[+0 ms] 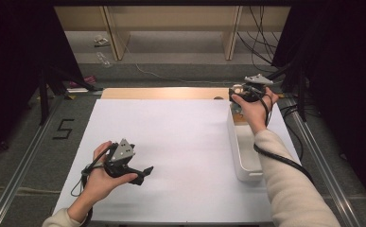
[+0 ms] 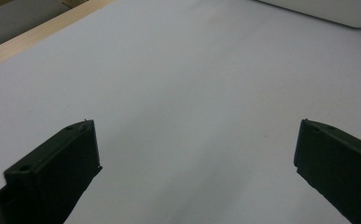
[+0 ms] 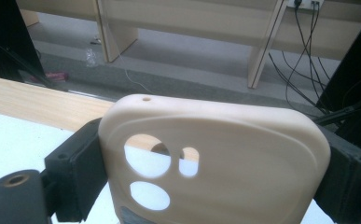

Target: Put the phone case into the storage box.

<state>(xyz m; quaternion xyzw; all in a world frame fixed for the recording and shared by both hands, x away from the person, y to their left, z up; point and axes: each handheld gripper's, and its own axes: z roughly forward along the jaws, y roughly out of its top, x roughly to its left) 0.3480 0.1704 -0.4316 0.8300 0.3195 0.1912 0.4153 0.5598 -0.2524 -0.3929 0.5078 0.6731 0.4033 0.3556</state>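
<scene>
One phone case point(image 3: 215, 158) upright, camera holes uppermost, clamped across its width in right gripper point(image 3: 206, 172), left gripper point(image 2: 197, 158) wide apart.

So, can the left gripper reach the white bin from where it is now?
Probably yes. The left gripper has its jaws open with nothing between them, and bare white table surface lies between it and the white bin. The right gripper, holding a beige phone case, is at the bin's far end.

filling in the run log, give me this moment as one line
right claw: shut on phone case, held over bin far end | left claw: open, empty, over white sheet
</scene>
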